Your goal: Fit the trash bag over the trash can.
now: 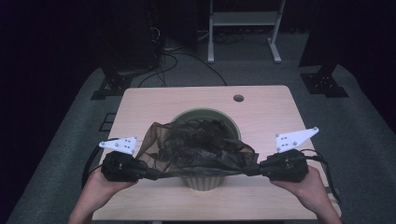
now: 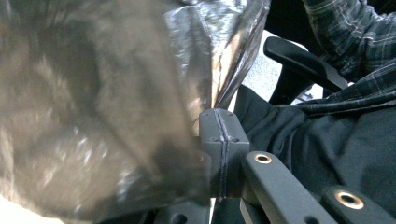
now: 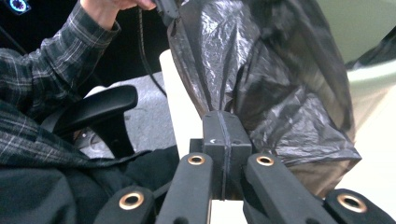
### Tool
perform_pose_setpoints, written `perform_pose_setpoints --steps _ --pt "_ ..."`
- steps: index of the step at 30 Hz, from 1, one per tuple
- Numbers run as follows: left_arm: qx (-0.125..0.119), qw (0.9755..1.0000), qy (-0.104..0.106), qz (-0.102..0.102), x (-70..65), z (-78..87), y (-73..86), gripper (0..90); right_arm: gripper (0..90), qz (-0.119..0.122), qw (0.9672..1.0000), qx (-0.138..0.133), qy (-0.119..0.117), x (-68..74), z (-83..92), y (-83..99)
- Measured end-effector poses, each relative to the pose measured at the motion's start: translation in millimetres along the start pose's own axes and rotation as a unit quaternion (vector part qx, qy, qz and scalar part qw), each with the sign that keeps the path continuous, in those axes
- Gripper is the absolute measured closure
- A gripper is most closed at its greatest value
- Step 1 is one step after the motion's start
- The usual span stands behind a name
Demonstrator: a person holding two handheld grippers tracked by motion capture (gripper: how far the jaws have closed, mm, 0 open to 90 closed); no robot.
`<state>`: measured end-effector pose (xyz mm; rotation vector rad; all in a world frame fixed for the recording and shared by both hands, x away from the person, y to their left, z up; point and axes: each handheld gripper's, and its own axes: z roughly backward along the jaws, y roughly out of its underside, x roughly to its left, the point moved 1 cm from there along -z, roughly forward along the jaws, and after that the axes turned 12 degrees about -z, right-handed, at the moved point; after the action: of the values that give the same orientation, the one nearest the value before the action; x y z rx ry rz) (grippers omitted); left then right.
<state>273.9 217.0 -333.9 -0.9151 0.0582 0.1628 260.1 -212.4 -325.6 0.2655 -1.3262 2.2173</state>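
We see the green bin (image 1: 205, 179) and the dark bag (image 1: 196, 147) stretched over it blocking the worktop's (image 1: 261, 100) middle; bare worktop lies open behind the bin and at both sides.

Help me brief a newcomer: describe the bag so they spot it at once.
On the light wooden table stands a pale green bin. The bag is stretched over its mouth between the left gripper and right gripper: dark, crinkled, glossy, translucent.

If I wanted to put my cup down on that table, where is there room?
Bare table lies behind the green bin, around the round hole, and along both side edges. The near middle is crowded: the black bag stretches between the left tongs and right tongs.
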Motion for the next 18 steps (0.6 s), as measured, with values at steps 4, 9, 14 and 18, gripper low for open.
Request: perform_pose_setpoints --steps 4,9,14,18 --pt "0.013 0.9998 -0.003 0.018 4.3 -11.3 12.6 90.0 89.9 -0.014 0.9998 0.014 0.001 -5.0 -10.5 12.9" --pt "0.026 0.9992 -0.003 0.031 12.7 -23.5 25.2 90.0 89.9 -0.036 0.9991 0.022 0.003 -17.9 -20.0 27.4" --pt "0.04 0.9984 -0.006 0.039 20.4 -35.5 32.9 90.0 89.9 -0.056 0.9978 0.032 0.01 -32.4 -30.6 39.0" --pt "0.045 0.998 -0.008 0.044 26.2 -43.0 38.8 90.0 89.9 -0.065 0.9971 0.036 0.014 -40.6 -36.5 46.9"
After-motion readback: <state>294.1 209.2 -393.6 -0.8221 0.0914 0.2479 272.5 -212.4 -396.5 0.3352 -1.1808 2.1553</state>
